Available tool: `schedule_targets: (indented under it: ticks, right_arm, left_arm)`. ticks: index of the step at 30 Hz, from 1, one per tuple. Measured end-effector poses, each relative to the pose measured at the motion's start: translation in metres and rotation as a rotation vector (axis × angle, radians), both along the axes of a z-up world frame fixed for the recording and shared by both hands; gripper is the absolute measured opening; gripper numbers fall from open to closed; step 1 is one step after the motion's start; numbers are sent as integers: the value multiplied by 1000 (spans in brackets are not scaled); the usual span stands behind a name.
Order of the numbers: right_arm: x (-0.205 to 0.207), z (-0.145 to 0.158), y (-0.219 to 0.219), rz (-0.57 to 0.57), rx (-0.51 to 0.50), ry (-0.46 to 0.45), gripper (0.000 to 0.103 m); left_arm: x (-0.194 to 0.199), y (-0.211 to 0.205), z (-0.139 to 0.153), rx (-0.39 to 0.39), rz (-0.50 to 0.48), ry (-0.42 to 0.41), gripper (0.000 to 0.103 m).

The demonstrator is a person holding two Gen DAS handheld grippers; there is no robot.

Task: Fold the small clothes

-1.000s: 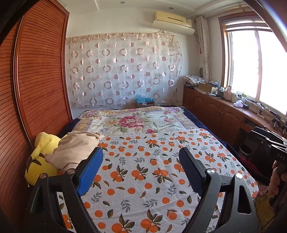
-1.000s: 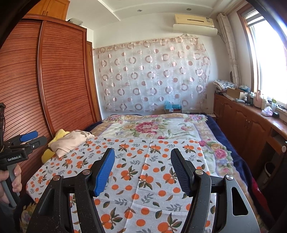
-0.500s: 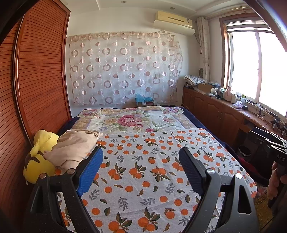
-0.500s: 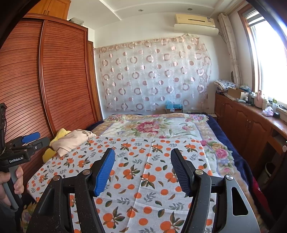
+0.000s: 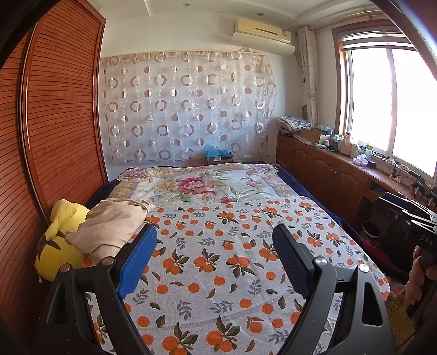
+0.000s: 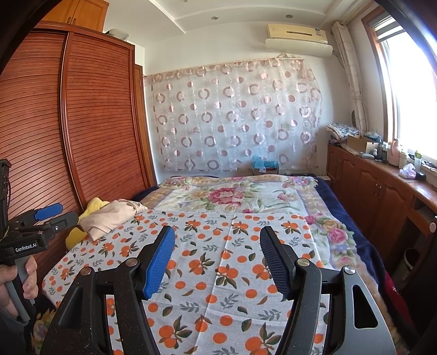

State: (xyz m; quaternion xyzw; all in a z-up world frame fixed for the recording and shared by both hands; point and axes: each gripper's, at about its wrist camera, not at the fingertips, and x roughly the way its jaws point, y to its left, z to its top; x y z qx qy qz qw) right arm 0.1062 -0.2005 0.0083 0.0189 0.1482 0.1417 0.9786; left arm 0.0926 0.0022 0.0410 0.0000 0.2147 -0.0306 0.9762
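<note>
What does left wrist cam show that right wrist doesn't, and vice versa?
Only left wrist: its own open left gripper up close, the dark face markings on the yellow plush toy, and the hand on the other handle at the right edge.

Only right wrist: its own open right gripper, the left gripper from the side with its GenRobot.AI label, and a wooden cabinet above the wardrobe.

Both: orange-print sheet, beige garment piled on the plush toy, floral blanket, circle-pattern curtain, air conditioner.
</note>
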Motion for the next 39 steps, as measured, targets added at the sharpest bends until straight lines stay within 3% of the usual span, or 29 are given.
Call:
schedule_targets:
  ticks: [39]
  right_arm:
    - [-2, 0, 1, 0, 2, -6, 67]
  left_arm:
    - [-2, -5, -3, 3, -1, -10, 87]
